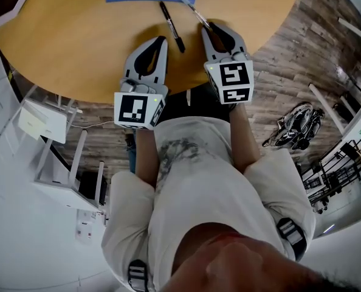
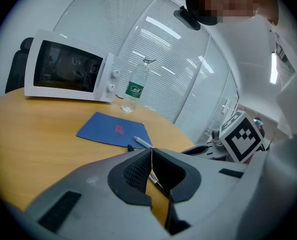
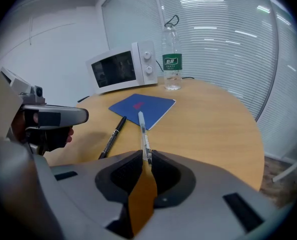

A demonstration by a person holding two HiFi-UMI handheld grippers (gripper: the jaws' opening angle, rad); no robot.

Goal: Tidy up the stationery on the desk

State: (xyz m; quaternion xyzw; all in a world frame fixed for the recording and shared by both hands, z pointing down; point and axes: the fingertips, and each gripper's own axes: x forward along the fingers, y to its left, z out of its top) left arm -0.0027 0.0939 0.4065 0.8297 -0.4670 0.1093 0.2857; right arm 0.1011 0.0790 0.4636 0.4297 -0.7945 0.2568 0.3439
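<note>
Right claw (image 3: 146, 156) is pinched shut on the near end of the clear pen (image 3: 143, 126). The pen's far end lies over the blue notebook (image 3: 141, 106) at the top middle of the tabletop (image 1: 65, 35). Left claw (image 2: 151, 151) is closed on nothing, level and low, just left of the black marker (image 1: 171, 26). Notebook's red print and the green label on the water bottle (image 3: 172, 59) are too blurry to read.
</note>
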